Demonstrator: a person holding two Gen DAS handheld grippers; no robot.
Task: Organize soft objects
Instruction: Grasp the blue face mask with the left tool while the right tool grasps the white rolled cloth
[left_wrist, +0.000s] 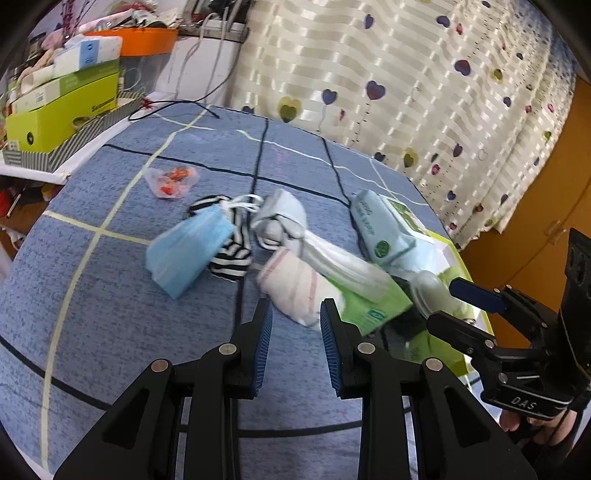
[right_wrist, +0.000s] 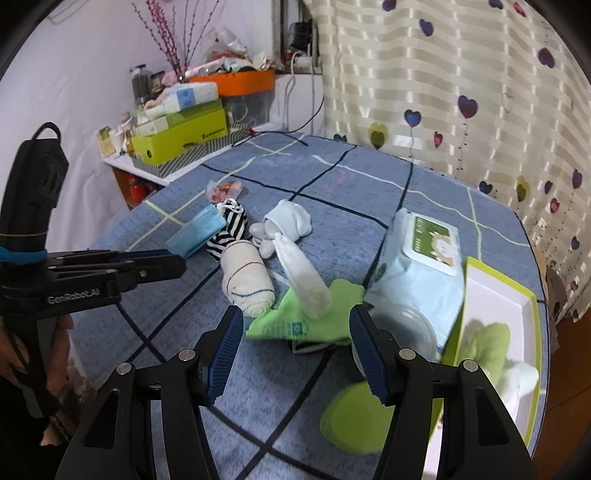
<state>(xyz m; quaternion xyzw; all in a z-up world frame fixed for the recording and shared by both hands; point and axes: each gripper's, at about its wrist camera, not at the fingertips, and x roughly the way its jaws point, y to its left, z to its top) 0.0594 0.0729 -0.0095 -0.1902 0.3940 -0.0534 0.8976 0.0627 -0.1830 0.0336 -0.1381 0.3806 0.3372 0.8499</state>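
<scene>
Soft things lie in a loose pile on the blue checked tablecloth (left_wrist: 110, 295). A white rolled sock with pink stripes (left_wrist: 295, 288) lies just ahead of my left gripper (left_wrist: 295, 314), which is open and empty. Beside it are a blue face mask (left_wrist: 184, 251), a black-and-white striped sock (left_wrist: 232, 254) and a pale blue sock bundle (left_wrist: 284, 218). My right gripper (right_wrist: 295, 325) is open and empty above a green packet (right_wrist: 306, 314), on which a white rolled cloth (right_wrist: 303, 273) rests. The white rolled sock (right_wrist: 247, 284) lies left of it.
A wet-wipes pack (right_wrist: 424, 251) and a green-rimmed white box (right_wrist: 498, 295) holding green and white cloth stand at the right. A green lid (right_wrist: 354, 421) lies near the right gripper. A small clear bag of orange bits (left_wrist: 171, 181) lies further back. Cluttered shelf with boxes (left_wrist: 62, 107) at far left; curtain behind.
</scene>
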